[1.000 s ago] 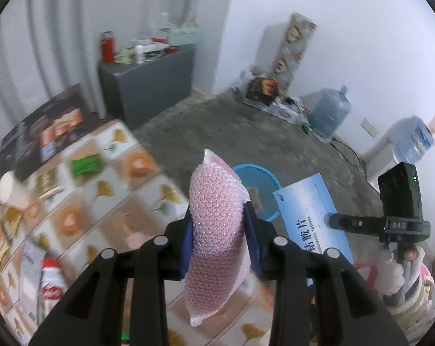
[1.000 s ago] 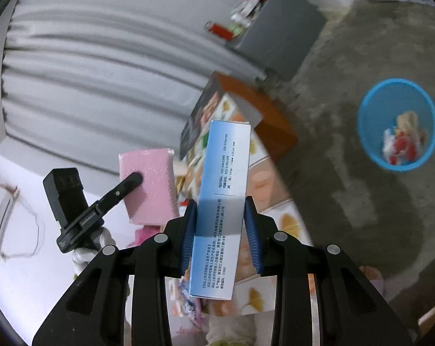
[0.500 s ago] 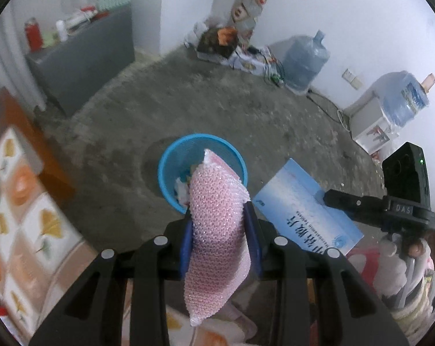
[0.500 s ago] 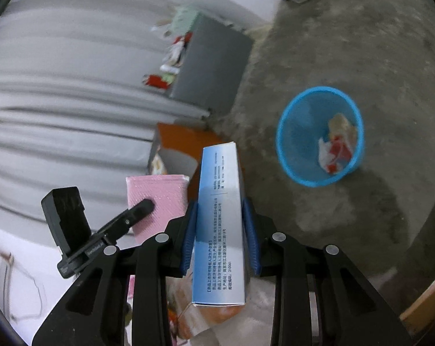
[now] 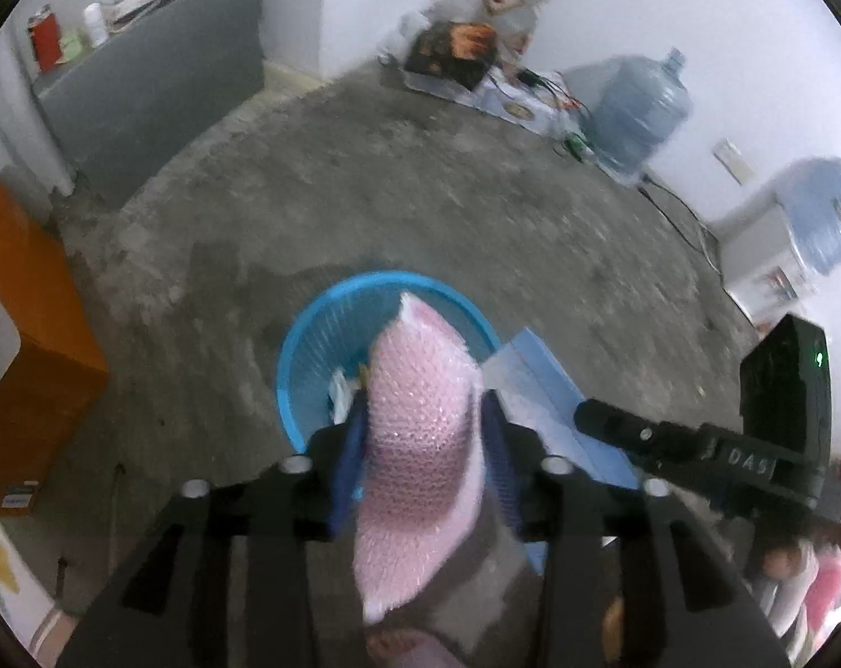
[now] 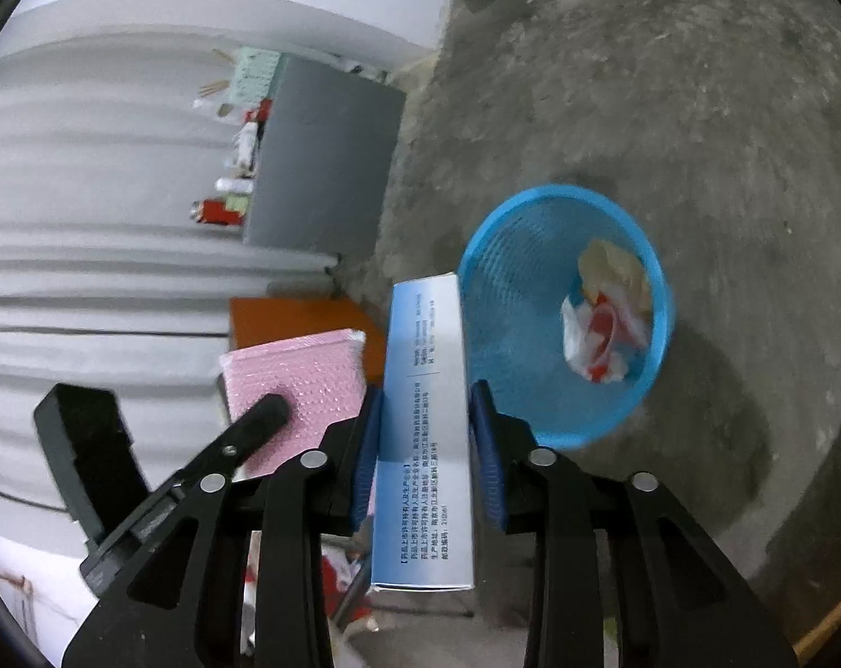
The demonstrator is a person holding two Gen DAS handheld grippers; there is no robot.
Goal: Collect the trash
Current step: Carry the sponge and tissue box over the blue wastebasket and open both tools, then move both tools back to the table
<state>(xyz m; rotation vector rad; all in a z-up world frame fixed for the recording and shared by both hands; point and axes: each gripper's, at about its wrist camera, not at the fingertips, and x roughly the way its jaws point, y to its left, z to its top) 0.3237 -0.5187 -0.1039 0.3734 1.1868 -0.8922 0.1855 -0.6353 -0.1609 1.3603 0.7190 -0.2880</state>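
Note:
My left gripper (image 5: 420, 434) is shut on a pink bubble-wrap pouch (image 5: 415, 445) and holds it upright just above the near rim of a blue mesh waste basket (image 5: 314, 345) on the floor. My right gripper (image 6: 426, 428) is shut on a blue and white medicine box (image 6: 426, 445), held upright to the left of the same basket (image 6: 509, 256), which holds crumpled wrappers (image 6: 601, 328). The box (image 5: 543, 389) shows right of the pouch in the left wrist view. The pouch (image 6: 303, 367) shows left of the box in the right wrist view.
An orange table edge (image 5: 25, 334) stands at the left. A grey cabinet (image 5: 142, 78) with bottles is at the back left. Water jugs (image 5: 637, 106) and a white dispenser (image 5: 766, 256) stand along the right wall. Bare concrete floor (image 5: 420, 183) surrounds the basket.
Both grippers have moved away from the table and closer to the blue basket, which now looks larger and nearer. Both still hold their items.

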